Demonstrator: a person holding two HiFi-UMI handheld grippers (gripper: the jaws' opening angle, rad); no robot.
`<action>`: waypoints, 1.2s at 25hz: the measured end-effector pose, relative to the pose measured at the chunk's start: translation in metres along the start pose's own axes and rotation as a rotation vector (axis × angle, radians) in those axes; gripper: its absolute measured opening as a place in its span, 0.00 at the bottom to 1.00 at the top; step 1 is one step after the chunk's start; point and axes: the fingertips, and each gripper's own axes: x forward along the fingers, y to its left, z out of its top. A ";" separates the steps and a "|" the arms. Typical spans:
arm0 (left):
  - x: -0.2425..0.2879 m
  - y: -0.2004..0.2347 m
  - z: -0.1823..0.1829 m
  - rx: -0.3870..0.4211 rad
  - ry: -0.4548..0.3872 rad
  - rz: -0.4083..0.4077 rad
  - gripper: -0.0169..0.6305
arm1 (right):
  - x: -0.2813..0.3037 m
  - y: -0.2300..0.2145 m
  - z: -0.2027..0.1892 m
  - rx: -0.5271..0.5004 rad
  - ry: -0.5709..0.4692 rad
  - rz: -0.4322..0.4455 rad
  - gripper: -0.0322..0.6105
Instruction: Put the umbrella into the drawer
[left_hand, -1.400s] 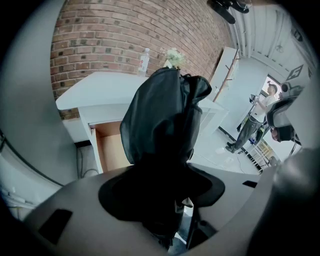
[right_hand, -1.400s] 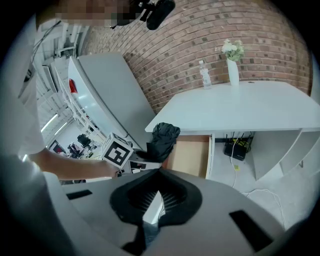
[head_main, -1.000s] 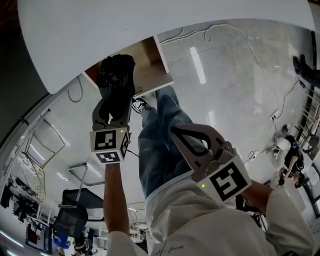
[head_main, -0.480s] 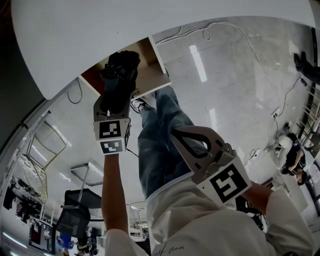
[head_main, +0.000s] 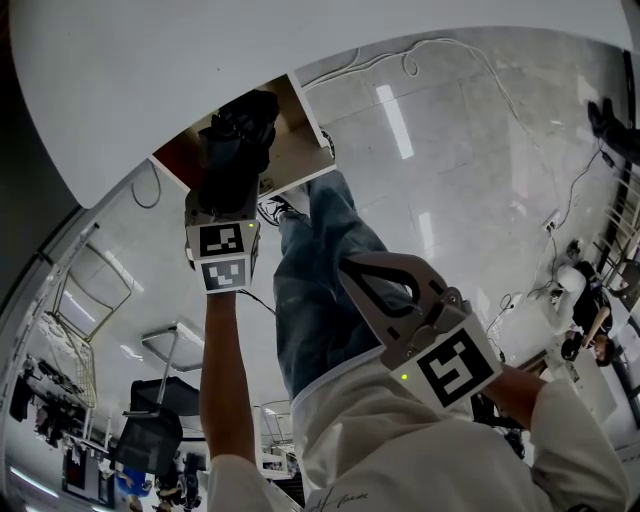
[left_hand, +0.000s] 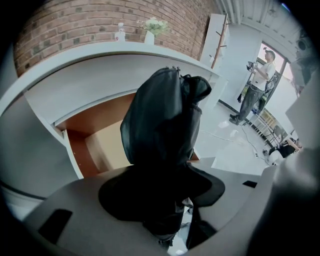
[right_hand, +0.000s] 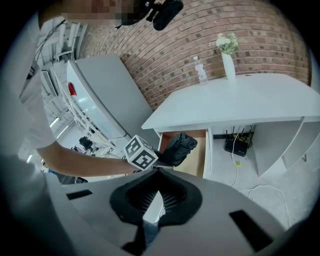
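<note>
**Operator:** What have my right tongs got?

**Spotter:** Nothing. Your right tongs (right_hand: 156, 192) sit low in the middle of their own view. The ribbed pads are pressed together at the tips and nothing is between them. In the head view they lie at lower centre, over your jeans leg (head_main: 320, 290).

**Operator:** And the left?

**Spotter:** Your left tongs (left_hand: 165, 200) are pinching the folded black umbrella (left_hand: 160, 120) near its lower end. The dark fabric bundle fills the middle of that view and stands up out of the jaws. From the right side you can see the marker cube (right_hand: 140, 152) just left of the umbrella.

**Operator:** Where is the umbrella against the drawer?

**Spotter:** The drawer (head_main: 300, 150) is pulled open under the edge of the white bench (head_main: 200, 60), at upper centre-left of the head view. The umbrella's far end lies over its pale wooden bottom, between the side walls. I cannot tell whether it touches the wood.

**Operator:** Anything beyond that?

**Spotter:** On the bench top, toward the upper right of the right gripper view, stand a clear bottle (right_hand: 201, 70) and a white vase of flowers (right_hand: 228, 59). The brick wall (right_hand: 260, 35) is behind them.
</note>
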 end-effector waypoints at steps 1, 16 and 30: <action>0.003 0.000 -0.001 -0.004 0.005 -0.002 0.41 | 0.000 0.000 0.000 -0.001 -0.001 0.002 0.06; 0.027 0.011 0.004 -0.015 0.035 0.006 0.41 | 0.000 -0.013 -0.010 0.009 0.020 0.007 0.06; 0.051 0.020 0.002 -0.023 0.063 0.010 0.41 | 0.006 -0.013 -0.016 0.035 0.031 0.030 0.06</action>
